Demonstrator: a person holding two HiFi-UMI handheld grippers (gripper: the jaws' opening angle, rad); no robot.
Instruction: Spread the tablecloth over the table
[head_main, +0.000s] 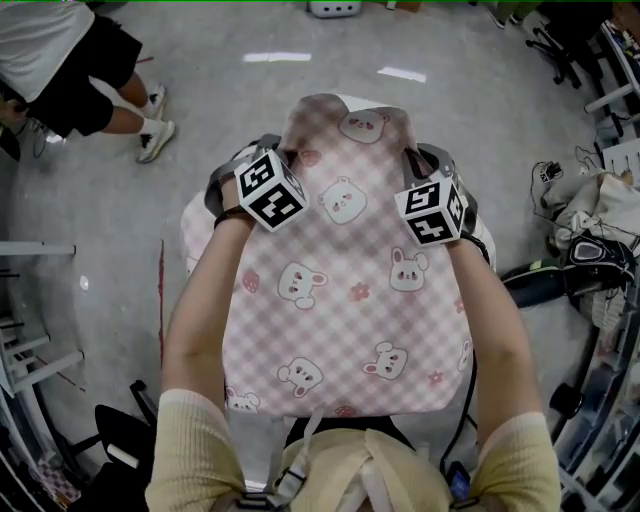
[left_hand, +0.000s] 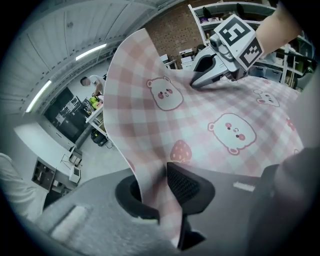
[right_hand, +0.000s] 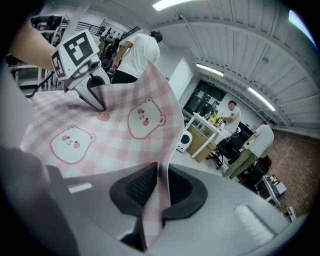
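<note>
Tablecloth (head_main: 340, 300) lay nearly spread over the table (head_main: 192, 235), its twelve-o'clock edge loose between the slightly parted jaws of the left gripper (left_hand: 162, 180) and right gripper (right_hand: 160, 175); letting go and smoothing seemingly remained.

tablecloth (head_main: 340, 300): thin cloth, matt, soft folds, printed pink-and-white check. underside paler.
left tongs (left_hand: 159, 197), right tongs (right_hand: 159, 195): grey plastic bodies, matt, faintly grainy. pads (left_hand: 187, 185) are black and rubbery-looking, with a fine cross-hatch texture.
marker cubes (head_main: 270, 188): matt white faces, flat black print.
floor (head_main: 200, 120): grey, smooth, semi-gloss, 2 light reflections on it.
sleeves (head_main: 195, 450): cream ribbed knit, matt.
</note>
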